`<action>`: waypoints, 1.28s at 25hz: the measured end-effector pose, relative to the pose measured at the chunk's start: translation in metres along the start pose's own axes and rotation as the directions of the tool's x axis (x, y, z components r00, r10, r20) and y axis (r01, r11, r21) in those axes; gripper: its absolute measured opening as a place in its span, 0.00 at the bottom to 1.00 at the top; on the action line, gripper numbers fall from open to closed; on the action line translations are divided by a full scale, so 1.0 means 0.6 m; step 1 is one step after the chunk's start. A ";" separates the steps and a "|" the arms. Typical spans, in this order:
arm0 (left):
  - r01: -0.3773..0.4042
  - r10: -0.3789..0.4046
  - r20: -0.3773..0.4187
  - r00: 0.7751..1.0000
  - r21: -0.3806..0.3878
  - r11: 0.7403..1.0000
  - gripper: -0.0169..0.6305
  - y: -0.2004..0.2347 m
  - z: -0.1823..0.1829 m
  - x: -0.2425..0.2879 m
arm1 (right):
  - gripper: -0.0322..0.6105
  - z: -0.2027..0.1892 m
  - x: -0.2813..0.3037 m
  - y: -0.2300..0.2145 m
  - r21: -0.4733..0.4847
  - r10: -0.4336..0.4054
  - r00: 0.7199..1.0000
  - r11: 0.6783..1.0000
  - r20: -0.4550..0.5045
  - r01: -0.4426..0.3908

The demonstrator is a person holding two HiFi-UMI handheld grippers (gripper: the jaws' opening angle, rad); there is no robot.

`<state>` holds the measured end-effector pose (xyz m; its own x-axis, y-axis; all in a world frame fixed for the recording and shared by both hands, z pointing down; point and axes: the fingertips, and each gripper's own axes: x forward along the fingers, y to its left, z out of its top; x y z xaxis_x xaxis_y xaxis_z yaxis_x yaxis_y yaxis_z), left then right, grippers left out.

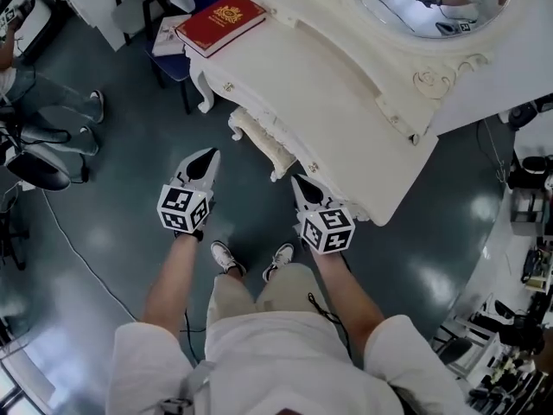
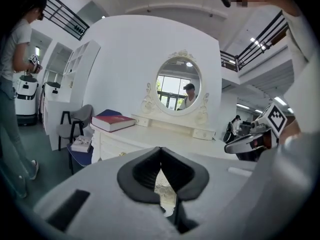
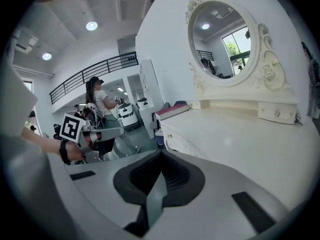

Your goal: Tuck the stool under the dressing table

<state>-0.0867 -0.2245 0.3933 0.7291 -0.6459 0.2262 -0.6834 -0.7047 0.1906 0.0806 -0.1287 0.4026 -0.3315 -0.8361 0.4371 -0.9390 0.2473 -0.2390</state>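
Observation:
The white dressing table (image 1: 346, 102) with its oval mirror (image 1: 432, 3) stands ahead of me. The white carved stool (image 1: 259, 137) sits mostly under the table's front edge, with only its near side showing. My left gripper (image 1: 206, 156) is shut and empty, held in the air a little left of the stool. To the stool's right my right gripper (image 1: 301, 182) is also shut on nothing. In the left gripper view the jaws (image 2: 160, 151) meet at the tips, with the table (image 2: 150, 136) beyond. The right gripper view shows its closed jaws (image 3: 161, 154) beside the tabletop (image 3: 240, 139).
A red book (image 1: 220, 22) lies on the table's left end. A grey chair (image 1: 143, 7) and a low blue seat (image 1: 173, 59) stand left of the table. A person (image 1: 34, 93) stands at far left, and a cable (image 1: 78, 258) crosses the floor. Cluttered shelves (image 1: 518, 318) line the right.

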 end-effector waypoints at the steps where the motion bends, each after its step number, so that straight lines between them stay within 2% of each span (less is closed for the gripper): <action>1: -0.006 0.006 0.015 1.000 -0.002 1.000 0.05 -0.003 0.014 -0.011 | 0.05 0.013 -0.010 0.002 -0.005 0.000 1.000 1.000 0.012 0.000; 10: -0.077 0.072 0.138 0.988 0.029 0.997 0.05 -0.015 0.148 -0.103 | 0.05 0.113 -0.102 -0.019 -0.043 -0.052 0.995 0.997 0.088 0.056; 16: -0.113 0.079 0.249 0.965 0.126 0.986 0.05 -0.042 0.259 -0.175 | 0.05 0.215 -0.161 -0.007 -0.078 -0.038 0.975 0.995 0.221 0.057; 21: -0.126 0.054 0.349 0.935 0.186 0.974 0.05 -0.070 0.340 -0.238 | 0.05 0.270 -0.203 0.004 -0.097 -0.009 0.955 0.995 0.297 0.039; 25: -0.154 0.057 0.408 0.911 0.209 0.966 0.05 -0.087 0.386 -0.286 | 0.05 0.286 -0.228 -0.008 -0.087 -0.027 0.943 0.994 0.331 0.059; 28: -0.167 0.066 0.450 0.891 0.188 0.968 0.05 -0.094 0.409 -0.325 | 0.05 0.304 -0.261 -0.014 -0.088 -0.041 0.932 0.993 0.360 0.078; 32: -0.213 0.103 0.514 0.852 0.161 0.964 0.05 -0.097 0.436 -0.374 | 0.05 0.333 -0.303 -0.017 -0.106 -0.047 0.915 0.990 0.400 0.098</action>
<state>-0.2009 -0.1151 0.0815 0.5692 -0.7735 -0.2788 -0.8084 -0.5883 -0.0181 0.1689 -0.0772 0.1523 -0.2222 -0.9728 0.0649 -0.9712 0.2150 -0.1022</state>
